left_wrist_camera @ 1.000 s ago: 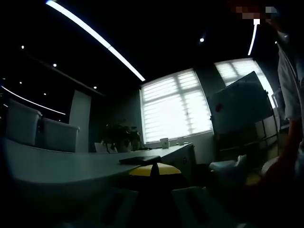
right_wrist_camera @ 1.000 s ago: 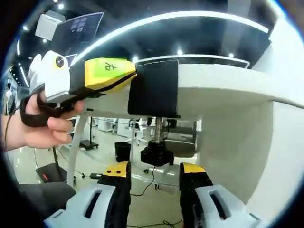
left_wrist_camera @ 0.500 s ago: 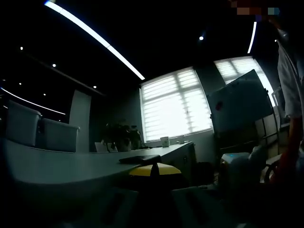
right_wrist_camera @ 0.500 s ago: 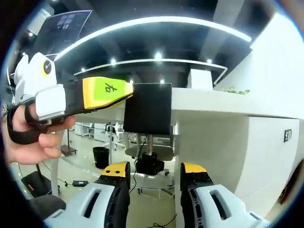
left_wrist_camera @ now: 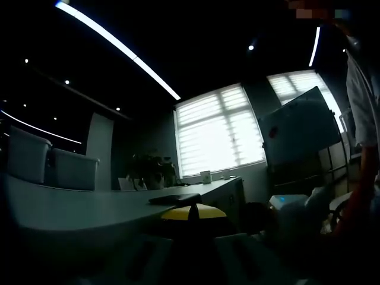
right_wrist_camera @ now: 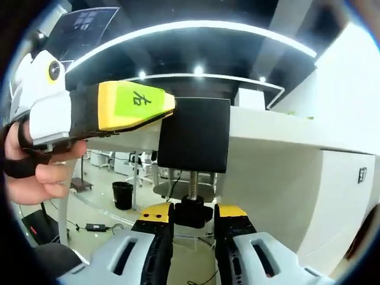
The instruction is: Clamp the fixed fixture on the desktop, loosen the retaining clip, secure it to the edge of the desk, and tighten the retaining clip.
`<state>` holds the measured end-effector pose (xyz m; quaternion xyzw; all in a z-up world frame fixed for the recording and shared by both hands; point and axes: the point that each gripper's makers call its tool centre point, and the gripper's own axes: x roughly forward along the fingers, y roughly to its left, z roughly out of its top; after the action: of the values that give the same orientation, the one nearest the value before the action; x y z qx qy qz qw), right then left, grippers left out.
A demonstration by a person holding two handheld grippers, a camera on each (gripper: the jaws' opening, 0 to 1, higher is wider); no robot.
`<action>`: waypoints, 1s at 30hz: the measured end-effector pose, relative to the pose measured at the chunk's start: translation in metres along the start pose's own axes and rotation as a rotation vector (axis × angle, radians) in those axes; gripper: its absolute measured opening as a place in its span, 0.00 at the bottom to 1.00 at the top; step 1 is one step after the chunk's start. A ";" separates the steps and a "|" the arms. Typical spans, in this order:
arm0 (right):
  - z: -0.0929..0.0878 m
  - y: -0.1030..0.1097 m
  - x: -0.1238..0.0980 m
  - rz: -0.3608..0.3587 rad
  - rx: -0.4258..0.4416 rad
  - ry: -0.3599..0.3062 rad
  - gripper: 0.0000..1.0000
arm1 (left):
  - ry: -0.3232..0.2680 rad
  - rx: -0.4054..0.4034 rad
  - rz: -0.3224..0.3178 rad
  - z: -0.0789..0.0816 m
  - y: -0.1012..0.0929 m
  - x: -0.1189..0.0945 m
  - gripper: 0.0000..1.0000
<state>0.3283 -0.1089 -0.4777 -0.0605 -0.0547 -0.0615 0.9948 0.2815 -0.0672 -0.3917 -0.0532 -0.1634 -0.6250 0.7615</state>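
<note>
Right gripper view: the right gripper (right_wrist_camera: 193, 221) has closed in from spread to pinching the knob (right_wrist_camera: 192, 212) under the fixture (right_wrist_camera: 194, 135), which sits on the tabletop (right_wrist_camera: 279, 127) edge; the left gripper (right_wrist_camera: 127, 105) still grips the fixture's left side; tightening looks next.

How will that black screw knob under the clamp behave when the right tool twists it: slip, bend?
Knob looks like hard ribbed plastic between the right tool, so likely grippy, not floppy. Its threaded rod looks like stiff metal; probably won't bend. Small and round, it may slip if gripped off-centre.
</note>
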 end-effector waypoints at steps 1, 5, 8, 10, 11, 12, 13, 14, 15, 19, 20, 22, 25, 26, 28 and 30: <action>0.000 0.001 0.000 0.005 -0.001 -0.004 0.24 | 0.000 -0.001 0.000 0.000 0.000 0.000 0.01; 0.000 0.002 0.000 0.021 -0.008 -0.013 0.24 | 0.000 0.000 0.000 0.000 -0.001 0.000 0.01; 0.000 0.001 0.001 0.045 -0.004 -0.019 0.24 | 0.000 -0.003 0.000 0.000 -0.001 0.000 0.01; 0.000 0.002 0.001 0.069 0.001 -0.027 0.23 | 0.001 -0.003 -0.001 0.000 -0.001 0.000 0.01; 0.000 0.002 0.001 0.086 -0.001 -0.032 0.23 | 0.002 -0.003 -0.002 0.000 -0.001 0.000 0.01; 0.000 0.003 0.002 0.107 0.001 -0.037 0.23 | 0.003 -0.002 -0.002 0.000 -0.001 0.000 0.01; 0.001 0.003 0.002 0.132 0.001 -0.043 0.23 | 0.003 -0.001 -0.002 0.000 -0.001 0.000 0.01; 0.001 0.004 0.002 0.153 -0.007 -0.049 0.23 | 0.003 -0.002 -0.002 0.000 -0.001 0.000 0.01; 0.001 0.004 0.002 0.177 -0.025 -0.061 0.23 | 0.003 -0.003 -0.002 0.000 -0.001 0.000 0.01; 0.001 0.010 0.004 0.280 0.002 -0.076 0.24 | 0.007 0.003 0.000 0.000 -0.001 -0.001 0.01; 0.001 0.008 0.005 0.294 0.007 -0.076 0.24 | 0.008 0.003 0.001 0.000 -0.001 -0.001 0.01; 0.001 0.011 0.006 0.351 0.017 -0.079 0.24 | 0.007 0.003 0.001 0.000 -0.001 -0.001 0.01; 0.001 0.012 0.006 0.427 0.009 -0.076 0.24 | 0.005 0.000 0.002 0.000 -0.001 -0.001 0.01; 0.000 0.009 0.007 0.428 0.007 -0.074 0.23 | 0.004 -0.001 0.001 0.000 -0.001 -0.001 0.01; 0.000 0.010 0.008 0.463 -0.014 -0.072 0.24 | 0.006 0.000 0.001 0.000 -0.001 -0.001 0.01; 0.000 0.011 0.010 0.477 -0.004 -0.065 0.24 | 0.007 0.000 0.001 0.000 -0.001 -0.001 0.01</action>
<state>0.3395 -0.0992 -0.4776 -0.0755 -0.0705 0.1769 0.9788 0.2805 -0.0667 -0.3918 -0.0509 -0.1608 -0.6248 0.7623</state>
